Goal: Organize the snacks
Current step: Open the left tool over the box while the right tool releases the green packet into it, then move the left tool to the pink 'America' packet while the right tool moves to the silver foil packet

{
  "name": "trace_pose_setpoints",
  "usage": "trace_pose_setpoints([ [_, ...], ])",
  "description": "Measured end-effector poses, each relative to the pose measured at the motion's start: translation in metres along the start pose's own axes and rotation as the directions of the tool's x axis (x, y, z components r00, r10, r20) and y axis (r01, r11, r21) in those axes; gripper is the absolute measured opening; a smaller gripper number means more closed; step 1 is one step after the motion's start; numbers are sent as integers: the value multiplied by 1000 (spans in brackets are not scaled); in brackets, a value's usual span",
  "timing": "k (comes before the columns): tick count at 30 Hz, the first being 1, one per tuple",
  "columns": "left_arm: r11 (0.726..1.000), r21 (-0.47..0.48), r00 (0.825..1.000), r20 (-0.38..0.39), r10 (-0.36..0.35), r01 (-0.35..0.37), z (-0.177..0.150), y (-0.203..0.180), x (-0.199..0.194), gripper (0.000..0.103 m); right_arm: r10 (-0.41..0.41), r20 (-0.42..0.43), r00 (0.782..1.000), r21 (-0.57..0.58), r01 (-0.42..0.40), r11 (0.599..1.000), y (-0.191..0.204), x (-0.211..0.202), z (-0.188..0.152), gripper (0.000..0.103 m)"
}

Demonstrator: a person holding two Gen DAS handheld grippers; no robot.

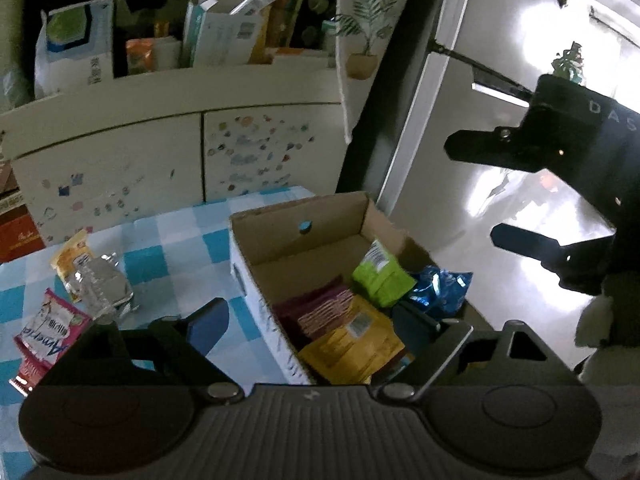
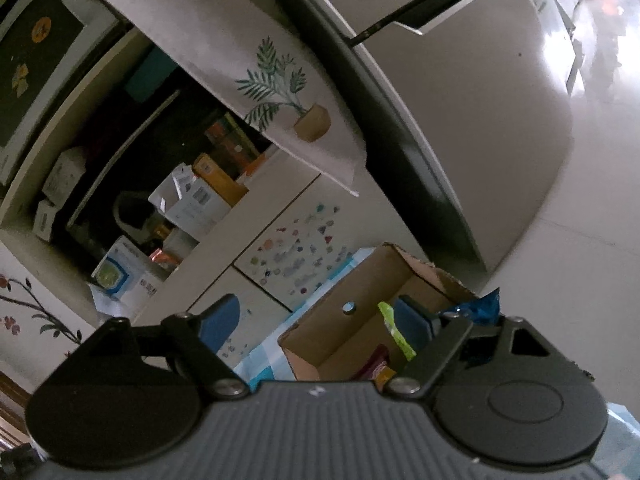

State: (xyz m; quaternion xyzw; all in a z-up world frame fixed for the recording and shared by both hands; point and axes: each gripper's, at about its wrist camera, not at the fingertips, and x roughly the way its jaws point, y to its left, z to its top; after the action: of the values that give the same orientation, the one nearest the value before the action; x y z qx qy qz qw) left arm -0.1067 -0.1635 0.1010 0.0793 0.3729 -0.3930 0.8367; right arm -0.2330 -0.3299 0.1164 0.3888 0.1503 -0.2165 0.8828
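Four snack packets [image 1: 352, 328] lie in the cardboard box [image 1: 304, 220] just ahead of my left claw [image 1: 316, 320], jaws apart, empty. My right claw [image 2: 320, 322], jaws likewise apart, hovers beside the box. Left of the left claw, more packets [image 1: 80, 280] rest on the checked tabletop [image 1: 172, 256].

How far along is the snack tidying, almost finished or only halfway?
Roughly halfway. Done: the cardboard box already holds a green packet, a maroon one and a yellow one; a blue packet sits at its right edge. In hand: nothing, both sets of jaws stand open. Left: the pink packet, clear wrapper and small yellow packet on the checked cloth.
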Motion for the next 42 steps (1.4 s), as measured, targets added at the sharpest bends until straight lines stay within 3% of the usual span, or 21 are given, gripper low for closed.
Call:
trace_pose_setpoints([
  [9, 997, -53, 995, -81, 58, -62, -13, 39, 3, 93, -17, -29, 999, -27, 16, 1000, 7, 8, -6, 88],
  [15, 992, -45, 990, -87, 115, -119, -23, 79, -11, 93, 9, -60, 998, -74, -13, 997, 17, 14, -13, 88],
  [28, 936, -206, 959, -74, 274, -284, -28, 189, -45, 93, 23, -118, 993, -163, -43, 986, 39, 30, -32, 88],
  [34, 927, -162, 941, -55, 333, -337, -32, 207, -41, 93, 52, -148, 988, -199, -82, 977, 50, 36, -41, 88],
  [42, 949, 2, 948, -56, 314, -314, -35, 193, -2, 93, 47, -183, 982, -240, -91, 967, 58, 44, -52, 88],
])
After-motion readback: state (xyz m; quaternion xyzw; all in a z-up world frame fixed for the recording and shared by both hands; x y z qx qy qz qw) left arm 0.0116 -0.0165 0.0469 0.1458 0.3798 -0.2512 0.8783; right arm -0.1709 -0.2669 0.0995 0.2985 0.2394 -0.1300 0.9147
